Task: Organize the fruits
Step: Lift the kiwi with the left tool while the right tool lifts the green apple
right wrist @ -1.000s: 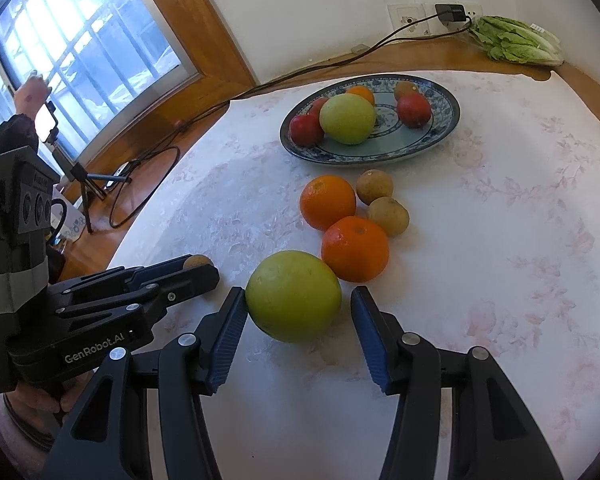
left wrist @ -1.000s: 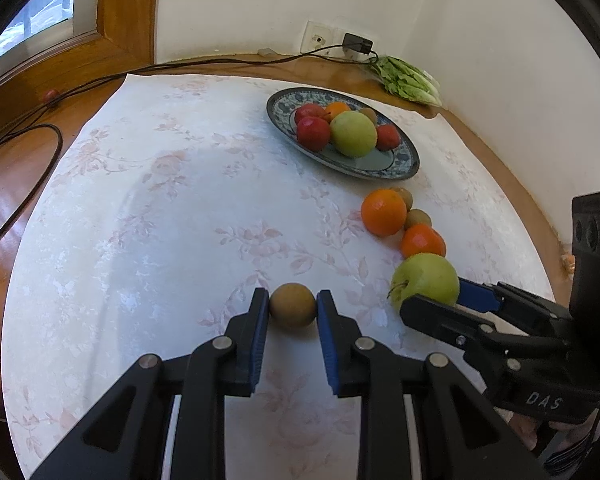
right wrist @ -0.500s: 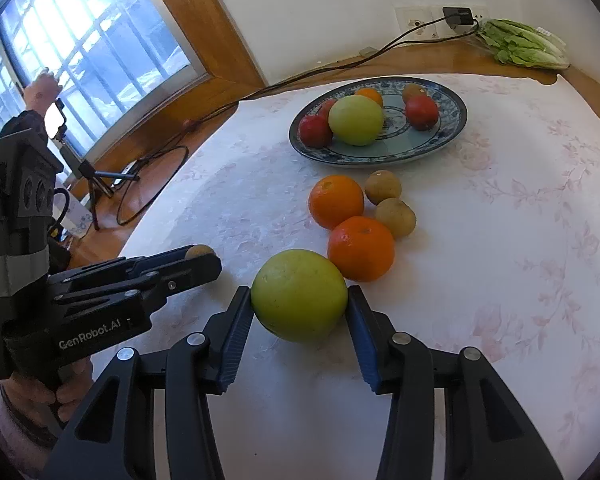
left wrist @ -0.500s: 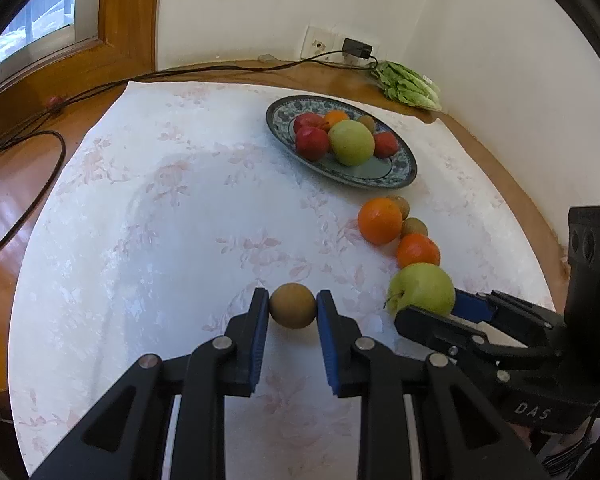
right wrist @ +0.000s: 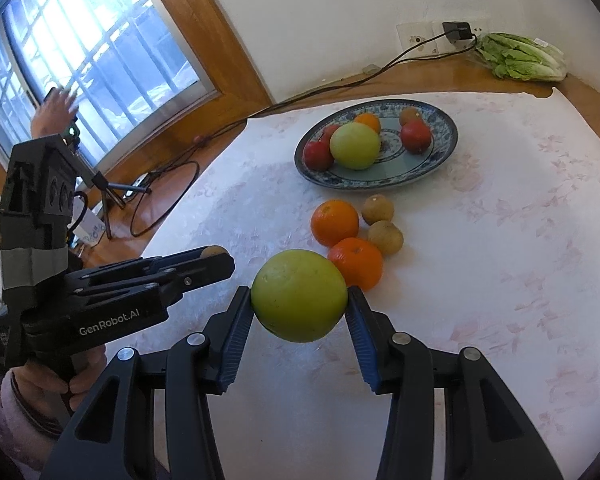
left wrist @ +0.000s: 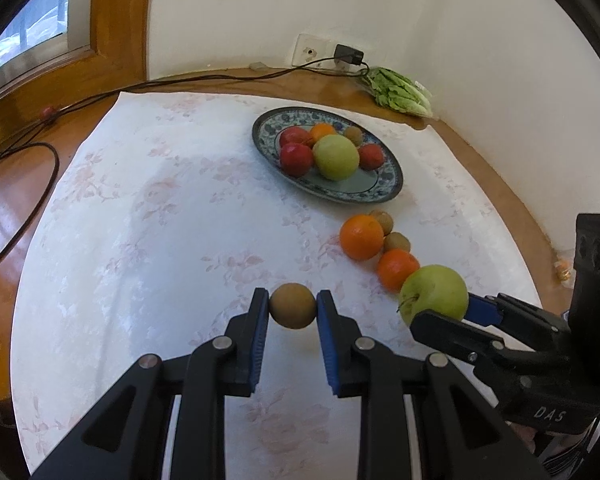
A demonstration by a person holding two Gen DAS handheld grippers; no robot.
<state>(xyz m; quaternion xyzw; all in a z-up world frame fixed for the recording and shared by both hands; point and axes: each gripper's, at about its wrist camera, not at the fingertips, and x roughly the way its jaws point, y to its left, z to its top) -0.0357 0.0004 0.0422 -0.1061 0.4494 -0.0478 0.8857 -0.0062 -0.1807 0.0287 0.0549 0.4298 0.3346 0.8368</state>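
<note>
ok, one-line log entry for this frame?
left gripper: shut on brown fruit | right gripper: shut on green apple | both lifted | plate: six fruits | cloth: two oranges, two brown fruits

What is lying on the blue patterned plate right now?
On the plate lie a green apple, three red fruits, one orange and one small brown fruit. Anything behind the apple is hidden.

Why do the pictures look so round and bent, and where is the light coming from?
Both views are fisheye: black corners, a bulging tablecloth. Right wrist view: the window is washed out with daylight. Left wrist view: soft glare on the cloth, a faint shadow under the brown fruit.
</note>
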